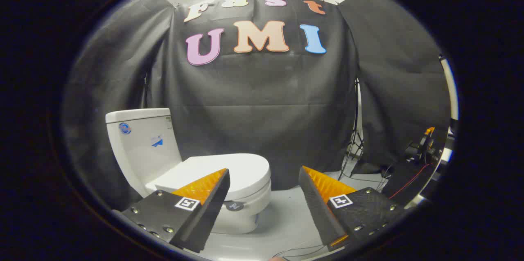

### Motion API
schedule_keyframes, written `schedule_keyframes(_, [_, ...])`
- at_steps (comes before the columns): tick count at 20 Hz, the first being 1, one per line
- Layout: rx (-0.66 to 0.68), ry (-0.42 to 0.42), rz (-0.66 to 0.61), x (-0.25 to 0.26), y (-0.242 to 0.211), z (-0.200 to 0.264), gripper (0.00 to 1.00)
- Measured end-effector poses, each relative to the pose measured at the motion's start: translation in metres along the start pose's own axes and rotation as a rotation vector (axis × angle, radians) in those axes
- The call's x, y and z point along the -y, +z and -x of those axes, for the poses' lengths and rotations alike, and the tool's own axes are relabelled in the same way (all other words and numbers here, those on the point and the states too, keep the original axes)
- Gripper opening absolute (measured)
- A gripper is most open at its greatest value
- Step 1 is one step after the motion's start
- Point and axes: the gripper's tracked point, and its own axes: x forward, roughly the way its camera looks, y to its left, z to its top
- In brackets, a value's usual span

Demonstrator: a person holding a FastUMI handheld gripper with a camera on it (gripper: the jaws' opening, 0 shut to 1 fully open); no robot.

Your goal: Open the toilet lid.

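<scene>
Gripper view looks across a pale floor (286, 216) at a white toilet (192, 171) standing against the black cloth wall, its tank (141, 142) to the left and its lid (217, 171) lying flat and closed over the bowl. The gripper (264, 179) hangs with its fingers spread wide and nothing between them; the left finger crosses in front of the lid's near side, while the right one points at bare floor beside the bowl. The lid is beyond the fingers and off to their left, apparently not yet touched. To do this step well, I would swing left until the lid's rounded front lip sits between the fingers, come in low, and catch the lip from beneath or pinch it lightly. The lift should probably follow an arc about the hinge near the tank, not a straight pull. A tripod (355, 146) and cables (405, 183) stand well apart on the right.
</scene>
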Motion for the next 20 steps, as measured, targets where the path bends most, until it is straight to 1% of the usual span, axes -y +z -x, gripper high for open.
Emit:
schedule_keyframes(1, [0.001, -0.005, -0.002, 0.004, -0.002, 0.004, 1.0])
schedule_keyframes(2, [-0.006, -0.002, 0.022, 0.005, -0.006, 0.006, 1.0])
schedule_keyframes(4, [-0.015, -0.024, 0.073, 0.014, -0.016, 0.007, 0.99])
schedule_keyframes(7, [-0.007, -0.001, 0.01, 0.009, -0.013, 0.006, 1.0])
schedule_keyframes(8, [0.008, -0.003, 0.009, 0.007, -0.008, 0.007, 1.0])
schedule_keyframes(12, [0.043, 0.034, 0.051, -0.013, -0.003, 0.004, 0.99])
schedule_keyframes(15, [0.027, 0.058, 0.086, -0.024, -0.011, -0.001, 1.0])
schedule_keyframes(20, [0.033, 0.057, 0.078, -0.027, -0.01, -0.009, 1.0])
